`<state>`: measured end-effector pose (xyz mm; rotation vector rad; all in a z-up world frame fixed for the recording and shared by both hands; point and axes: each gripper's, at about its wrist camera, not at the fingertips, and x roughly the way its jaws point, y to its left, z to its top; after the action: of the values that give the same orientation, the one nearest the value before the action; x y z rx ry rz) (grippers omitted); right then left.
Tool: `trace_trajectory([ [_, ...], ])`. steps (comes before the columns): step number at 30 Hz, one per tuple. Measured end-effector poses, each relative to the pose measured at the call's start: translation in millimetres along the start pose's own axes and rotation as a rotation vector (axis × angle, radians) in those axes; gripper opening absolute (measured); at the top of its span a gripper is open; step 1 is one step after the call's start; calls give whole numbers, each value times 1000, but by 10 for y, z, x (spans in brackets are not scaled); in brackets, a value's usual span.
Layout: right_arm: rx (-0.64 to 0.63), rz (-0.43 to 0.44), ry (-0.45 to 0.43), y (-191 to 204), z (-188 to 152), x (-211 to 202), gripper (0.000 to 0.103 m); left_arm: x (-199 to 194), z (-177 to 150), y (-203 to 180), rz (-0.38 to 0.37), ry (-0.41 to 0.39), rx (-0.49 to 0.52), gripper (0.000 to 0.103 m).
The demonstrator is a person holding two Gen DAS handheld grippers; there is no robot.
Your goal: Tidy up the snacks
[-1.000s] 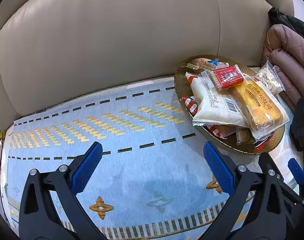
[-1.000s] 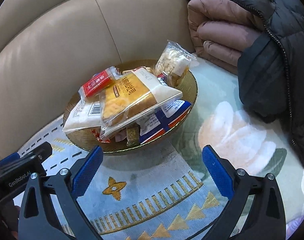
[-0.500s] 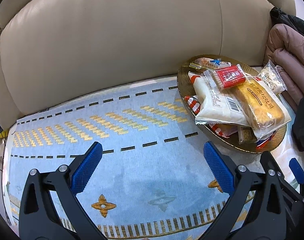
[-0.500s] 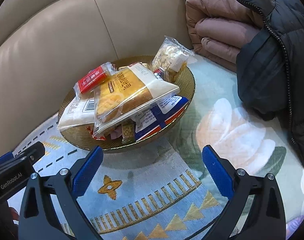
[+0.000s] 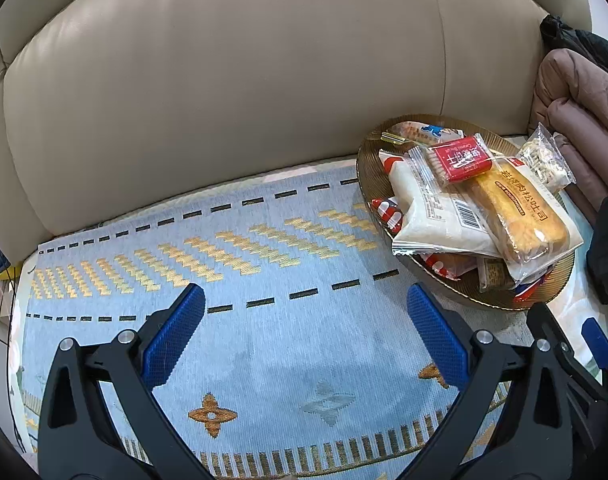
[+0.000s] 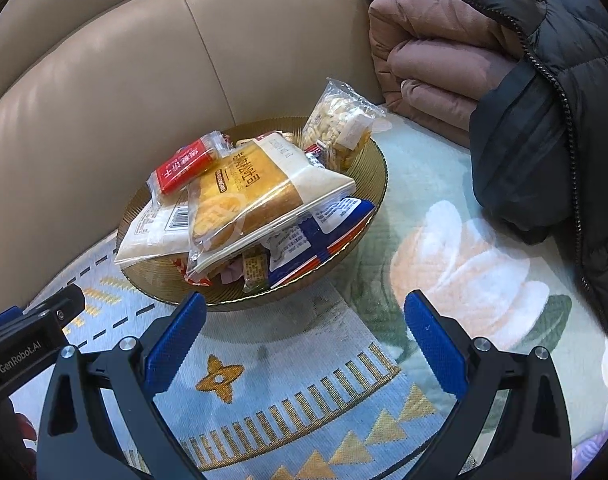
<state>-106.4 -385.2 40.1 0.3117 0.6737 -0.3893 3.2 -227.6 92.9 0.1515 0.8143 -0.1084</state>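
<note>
Before the snack bowl [image 6: 368, 168], both grippers [image 6: 304, 332] gape empty.

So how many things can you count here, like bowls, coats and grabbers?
Ribbed amber glass bowl heaped with snack packets: 1
Red rectangular biscuit packet on top: 1
Clear bag holding a golden bread loaf: 1
Puffy coats, one dusty pink, one black: 2
Open blue-padded grippers, left, right: 2
Total: 7
</note>
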Motion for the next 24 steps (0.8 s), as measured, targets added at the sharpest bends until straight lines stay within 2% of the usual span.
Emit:
trace_trajectory([
  [24, 20, 6, -2, -35, 10, 16, 98, -49, 30, -41, 16, -17, -1, 100],
])
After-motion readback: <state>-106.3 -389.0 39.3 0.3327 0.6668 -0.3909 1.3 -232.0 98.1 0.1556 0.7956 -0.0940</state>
